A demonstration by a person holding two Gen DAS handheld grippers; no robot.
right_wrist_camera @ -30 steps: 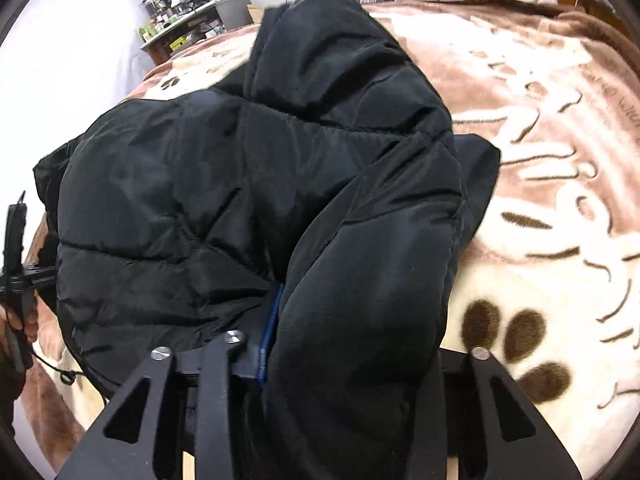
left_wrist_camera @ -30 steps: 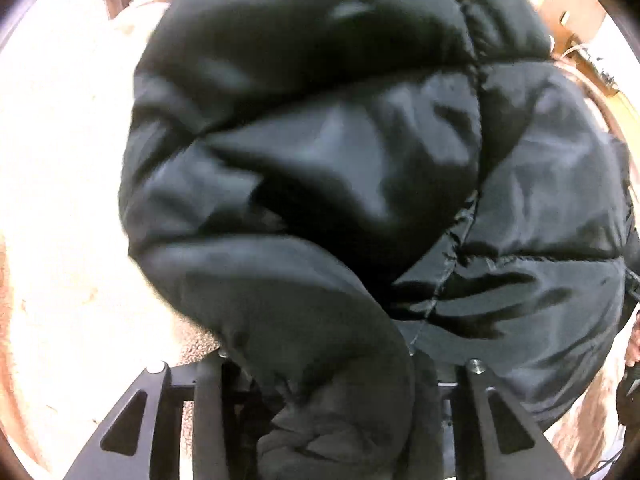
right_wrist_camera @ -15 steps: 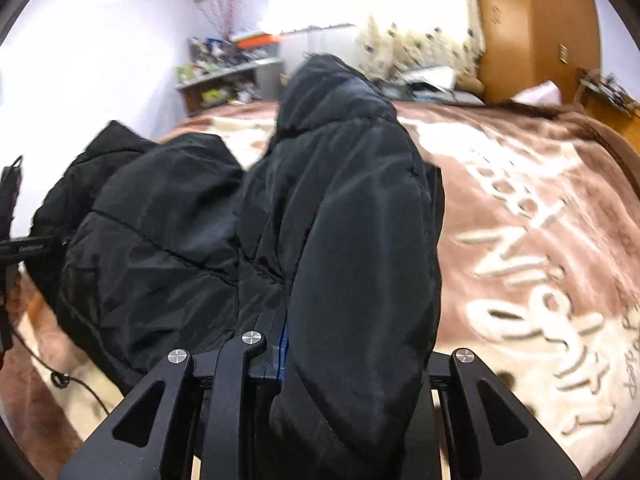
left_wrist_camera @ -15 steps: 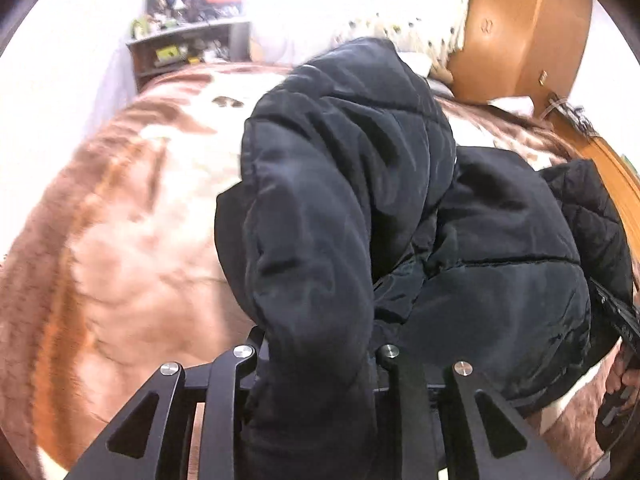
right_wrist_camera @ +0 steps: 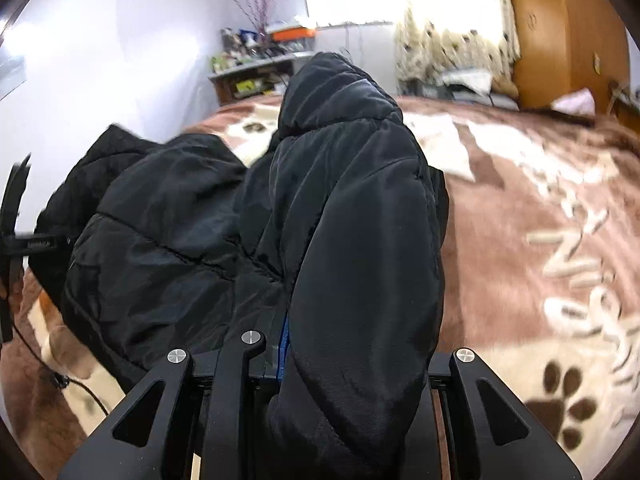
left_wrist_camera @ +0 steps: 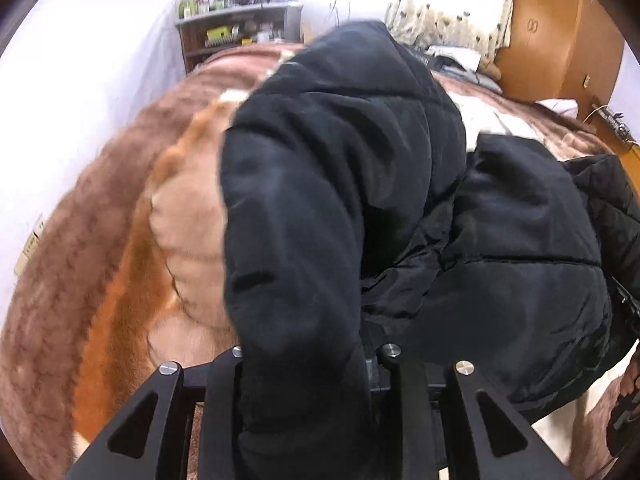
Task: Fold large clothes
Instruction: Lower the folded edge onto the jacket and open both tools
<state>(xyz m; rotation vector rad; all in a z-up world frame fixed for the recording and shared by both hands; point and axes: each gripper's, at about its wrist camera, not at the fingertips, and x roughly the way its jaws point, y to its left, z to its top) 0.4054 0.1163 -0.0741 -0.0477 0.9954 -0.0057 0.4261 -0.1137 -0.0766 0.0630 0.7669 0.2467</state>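
Observation:
A black puffer jacket (left_wrist_camera: 520, 240) lies bunched on a brown blanket (left_wrist_camera: 100, 280) spread over a bed. My left gripper (left_wrist_camera: 312, 360) clamps a thick fold of it, lifted off the blanket; its jaws are opening slightly with the fabric still pressed between them. In the right wrist view the same jacket (right_wrist_camera: 160, 240) rises in a tall fold, and my right gripper (right_wrist_camera: 340, 352) is shut on that fold. The cloth hides the fingertips of both grippers. The other gripper shows at the edge of each view: the right gripper (left_wrist_camera: 624, 312) and the left gripper (right_wrist_camera: 12, 240).
The blanket (right_wrist_camera: 540, 240) bears white lettering and paw prints to the right of the jacket. A cluttered shelf (left_wrist_camera: 240, 32) stands behind the bed against the white wall. A wooden wardrobe (right_wrist_camera: 560, 40) and a patterned curtain (right_wrist_camera: 452, 32) stand at the back right.
Both grippers have risen and tilted up with the jacket held in them, so the room's far side has come into view. The gripped folds now stand taller off the blanket.

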